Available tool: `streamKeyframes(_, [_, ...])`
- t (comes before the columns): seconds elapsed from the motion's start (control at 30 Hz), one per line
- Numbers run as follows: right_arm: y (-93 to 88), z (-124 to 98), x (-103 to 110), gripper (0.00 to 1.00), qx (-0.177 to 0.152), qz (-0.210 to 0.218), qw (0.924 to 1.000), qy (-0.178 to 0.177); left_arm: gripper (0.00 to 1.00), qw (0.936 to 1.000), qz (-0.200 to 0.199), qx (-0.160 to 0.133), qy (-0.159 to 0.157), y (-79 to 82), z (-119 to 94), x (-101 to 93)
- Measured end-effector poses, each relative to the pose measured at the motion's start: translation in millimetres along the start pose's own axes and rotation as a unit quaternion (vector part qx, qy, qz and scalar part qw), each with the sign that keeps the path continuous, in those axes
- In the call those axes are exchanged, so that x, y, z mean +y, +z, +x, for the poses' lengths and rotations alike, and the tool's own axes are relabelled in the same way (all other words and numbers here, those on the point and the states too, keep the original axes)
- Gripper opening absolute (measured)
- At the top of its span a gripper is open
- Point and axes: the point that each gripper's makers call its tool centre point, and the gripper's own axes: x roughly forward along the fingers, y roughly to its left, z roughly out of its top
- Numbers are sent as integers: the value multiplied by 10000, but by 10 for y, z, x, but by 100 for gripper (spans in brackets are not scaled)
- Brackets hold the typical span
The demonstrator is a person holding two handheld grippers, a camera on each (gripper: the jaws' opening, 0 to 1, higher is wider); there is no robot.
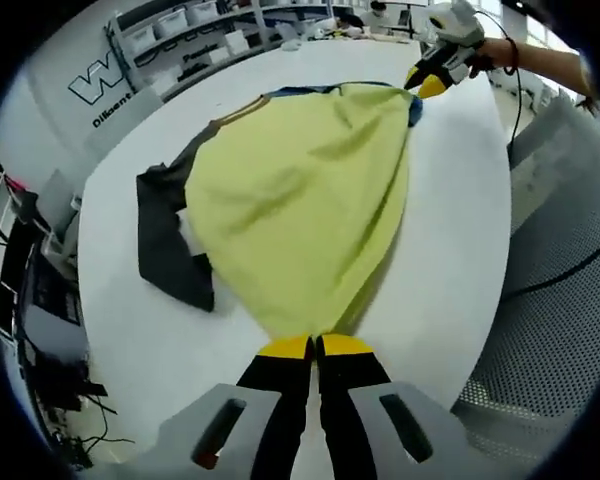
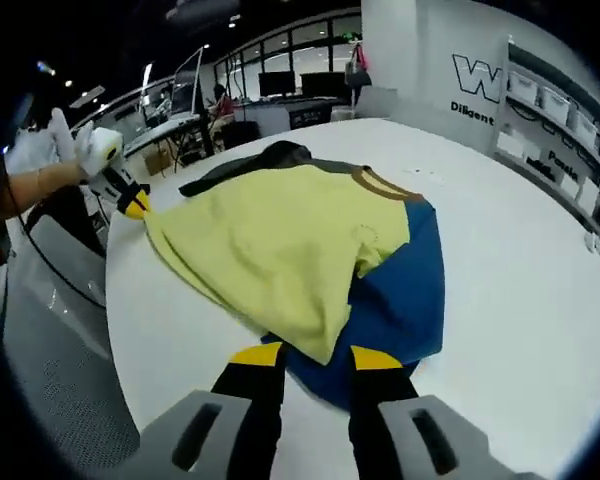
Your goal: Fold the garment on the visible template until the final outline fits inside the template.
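Ahead of both sets of jaws, a broad white table (image 1: 450, 260), its far edge cut off by the round frame in the left gripper view. Spread across it, the garment (image 1: 300, 200): yellow-green panel uppermost, a dark grey sleeve (image 1: 165, 245) trailing off to the left of the left gripper's jaws, a strip of blue peeking along the far hem. In the right gripper view, a blue layer (image 2: 400, 290) exposed underneath the yellow one, just beyond and to the right of the jaws; a tan neckband (image 2: 380, 185) further out. No template outline made out on the table; possibly hidden under the cloth. Beyond the table, shelving with bins (image 1: 190, 25) and blurred lettering on a wall, hard to read.

Left gripper (image 1: 315, 347): yellow tips pressed together, pinching the near point of the yellow fabric. Seen from the right gripper view at far left, clamped on that same corner, a gloved hand (image 2: 55, 150) behind it.

Right gripper (image 2: 315, 355): tips apart, with the corner of the yellow layer lying between them; whether actually gripping, cannot tell. In the left gripper view, small at the far hem, touching the cloth.
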Motion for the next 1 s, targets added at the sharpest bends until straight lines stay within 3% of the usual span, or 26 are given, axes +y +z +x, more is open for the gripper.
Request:
streamKeyframes(0.2, [-4,20,27,0,77,-291,9995,26,4,10000,-15,-25,36,12,-15,9])
streamKeyframes(0.43, [158,-61,196,0,-36,-233,9988,434,4,9999,-9,-57,94,17,-20,33])
streamKeyframes(0.57, [428,-125,318,0,-449,95,9953,852,4,9999,0,-36,161,-7,-22,56])
streamKeyframes(0.7, [773,-108,276,0,-832,300,9916,941,4,9998,-48,-53,194,-23,-29,69])
streamKeyframes(0.83, [996,15,238,0,-916,305,9907,958,4,9998,-62,-57,206,-29,-29,80])
streamKeyframes(1.0, [1234,329,207,0,-913,242,9911,937,4,9997,-57,-65,211,-25,-26,85])
